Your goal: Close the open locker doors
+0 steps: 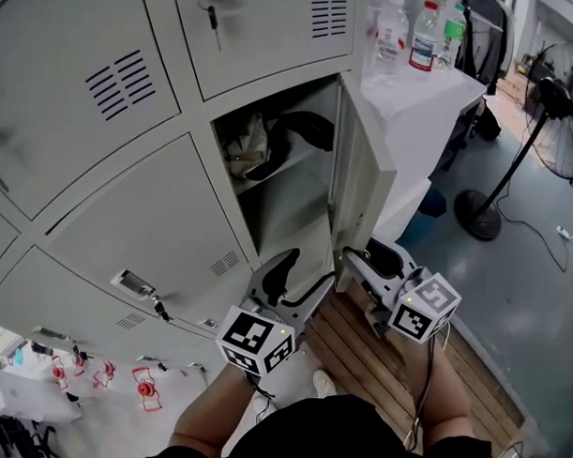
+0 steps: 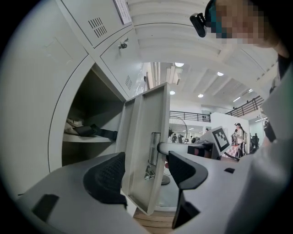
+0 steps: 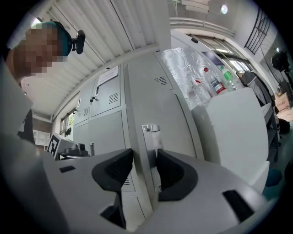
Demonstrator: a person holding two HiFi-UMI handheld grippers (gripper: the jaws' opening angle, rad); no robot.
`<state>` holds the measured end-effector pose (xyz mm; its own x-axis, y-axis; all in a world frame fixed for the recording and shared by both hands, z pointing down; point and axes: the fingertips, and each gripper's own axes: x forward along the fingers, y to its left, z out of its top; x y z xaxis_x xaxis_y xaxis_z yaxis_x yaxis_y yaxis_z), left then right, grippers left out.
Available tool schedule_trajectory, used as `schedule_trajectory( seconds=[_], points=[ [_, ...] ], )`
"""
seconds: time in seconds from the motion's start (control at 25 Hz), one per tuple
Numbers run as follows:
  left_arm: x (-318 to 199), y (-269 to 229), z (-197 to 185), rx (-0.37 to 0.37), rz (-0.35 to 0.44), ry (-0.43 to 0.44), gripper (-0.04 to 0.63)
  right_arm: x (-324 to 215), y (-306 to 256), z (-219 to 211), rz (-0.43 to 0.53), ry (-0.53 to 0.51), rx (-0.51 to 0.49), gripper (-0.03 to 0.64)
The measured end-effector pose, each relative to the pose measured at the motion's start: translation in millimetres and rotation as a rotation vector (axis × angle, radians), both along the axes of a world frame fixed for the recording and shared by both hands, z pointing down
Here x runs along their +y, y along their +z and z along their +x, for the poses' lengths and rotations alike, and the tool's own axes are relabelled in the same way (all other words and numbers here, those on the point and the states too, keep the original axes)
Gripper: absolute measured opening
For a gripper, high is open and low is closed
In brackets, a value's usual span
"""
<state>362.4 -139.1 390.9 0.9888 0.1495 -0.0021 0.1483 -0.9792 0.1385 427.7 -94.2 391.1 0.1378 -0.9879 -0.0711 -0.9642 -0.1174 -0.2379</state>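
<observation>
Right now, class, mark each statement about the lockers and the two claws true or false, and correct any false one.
1. The locker door stands open. True.
2. The right claw is closed on the door's edge. True.
3. The left claw is clamped shut on the door. False: its jaws stand apart, with the door between them but not gripped.
4. The open locker is empty. False: dark and pale items lie on its shelf.
5. Bottles stand on the white cabinet beside the lockers. True.
</observation>
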Motion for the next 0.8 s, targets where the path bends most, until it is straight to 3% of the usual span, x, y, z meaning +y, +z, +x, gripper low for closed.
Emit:
schedule_trajectory(
  seconds=[0.44, 0.8],
  points=[
    [-41.7, -1.1, -39.0, -0.005, 0.016, -0.137, 0.314, -59.9, 0.7, -33.6, 0.007, -0.141, -0.002, 0.155],
    [-77.4, -1.4, -75.9, -0.001, 0.020, -0.298, 0.314, -116.5, -0.2, -56.7, 0.002, -0.262, 0.034, 0.203]
  ],
)
